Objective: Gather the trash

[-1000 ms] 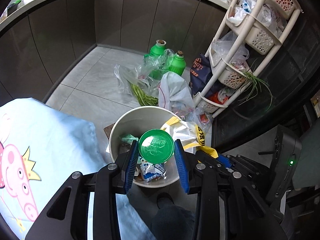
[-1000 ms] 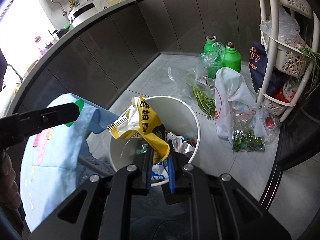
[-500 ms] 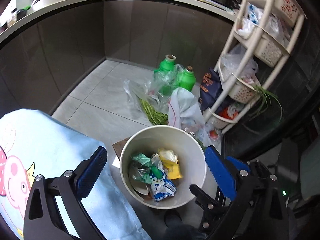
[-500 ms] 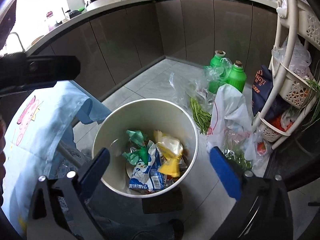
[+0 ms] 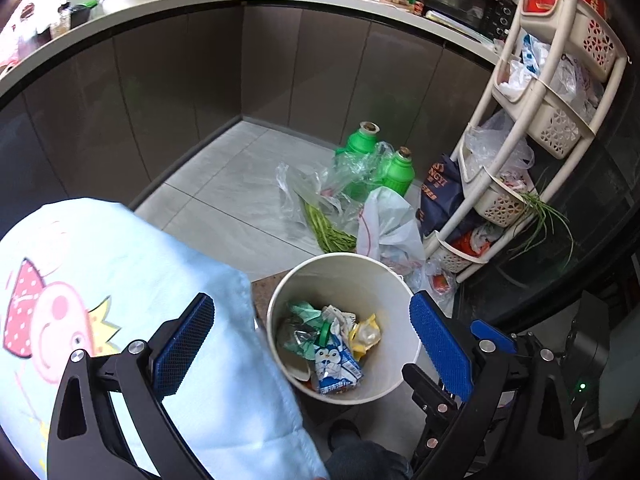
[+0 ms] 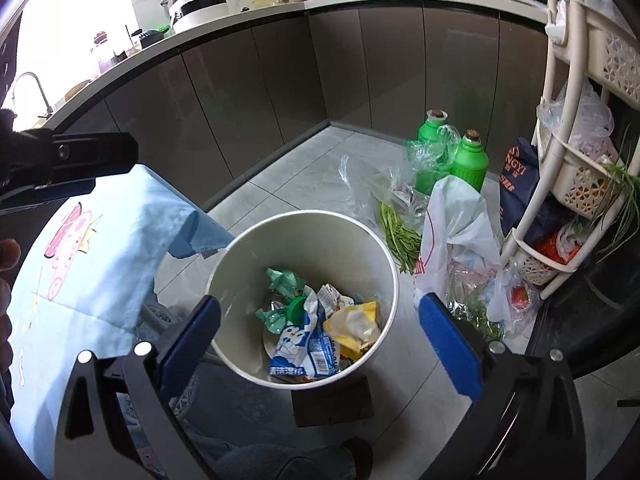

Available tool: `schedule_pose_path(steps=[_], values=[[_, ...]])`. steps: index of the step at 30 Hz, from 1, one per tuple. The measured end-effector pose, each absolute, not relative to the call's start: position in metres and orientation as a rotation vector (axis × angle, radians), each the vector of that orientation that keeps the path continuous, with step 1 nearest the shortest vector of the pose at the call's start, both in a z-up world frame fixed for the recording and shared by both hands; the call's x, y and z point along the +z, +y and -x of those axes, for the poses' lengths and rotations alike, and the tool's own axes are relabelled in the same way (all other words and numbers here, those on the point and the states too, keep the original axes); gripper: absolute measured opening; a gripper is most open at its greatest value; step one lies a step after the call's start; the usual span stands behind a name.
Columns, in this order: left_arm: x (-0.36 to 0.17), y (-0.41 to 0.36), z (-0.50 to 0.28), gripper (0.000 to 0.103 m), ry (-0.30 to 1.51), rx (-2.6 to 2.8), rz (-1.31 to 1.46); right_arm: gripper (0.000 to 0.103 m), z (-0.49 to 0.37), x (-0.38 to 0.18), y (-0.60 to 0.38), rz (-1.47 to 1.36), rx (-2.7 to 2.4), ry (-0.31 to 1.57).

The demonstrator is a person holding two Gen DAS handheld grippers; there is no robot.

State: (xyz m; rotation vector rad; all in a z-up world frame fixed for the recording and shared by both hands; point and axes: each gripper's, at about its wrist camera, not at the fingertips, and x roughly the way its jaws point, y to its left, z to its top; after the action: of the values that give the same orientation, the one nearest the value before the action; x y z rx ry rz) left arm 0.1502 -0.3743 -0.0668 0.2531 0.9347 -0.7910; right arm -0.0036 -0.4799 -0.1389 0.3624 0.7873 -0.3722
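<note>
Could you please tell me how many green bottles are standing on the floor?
2: one nearer the cabinets, partly behind clear plastic, the other just right of it. Bags might hide more.

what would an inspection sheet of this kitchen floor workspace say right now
surface: grey tiled floor, bare toward the cabinets
job's things: white bin holds a yellow wrapper, a blue-and-white penguin packet, a green lid on edge and green wrappers
clutter: two green bottles, clear bags with green stalks, a white bag, all on the floor beside the bin
grippers: left gripper and right gripper above the bin, jaws just opened wide, nothing between them
cables: nothing seen
surroundings: light blue cartoon cloth, cream basket rack, brown cabinets
</note>
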Motion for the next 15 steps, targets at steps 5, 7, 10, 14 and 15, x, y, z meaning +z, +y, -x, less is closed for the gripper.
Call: schedule_pose_path(steps=[5,7,10,14,15], values=[[-0.040,-0.341,-0.140,0.094,0.899,-0.724,-0.209,0.099,0.010,-0.107,-0.463,-0.332,-0.359,0.764],[-0.026,-0.321,-0.133,0.094,0.878,-0.686,-0.184,0.099,0.014,-0.088,-0.453,-0.319,-0.348,0.746],[-0.007,-0.285,-0.123,0.094,0.857,-0.616,-0.153,0.099,0.018,-0.061,-0.437,-0.300,-0.338,0.733],[0.012,-0.237,-0.110,0.094,0.857,-0.505,-0.116,0.099,0.022,-0.026,-0.409,-0.279,-0.336,0.736],[0.015,-0.223,-0.105,0.094,0.863,-0.466,-0.120,0.099,0.022,-0.019,-0.402,-0.280,-0.337,0.743]])
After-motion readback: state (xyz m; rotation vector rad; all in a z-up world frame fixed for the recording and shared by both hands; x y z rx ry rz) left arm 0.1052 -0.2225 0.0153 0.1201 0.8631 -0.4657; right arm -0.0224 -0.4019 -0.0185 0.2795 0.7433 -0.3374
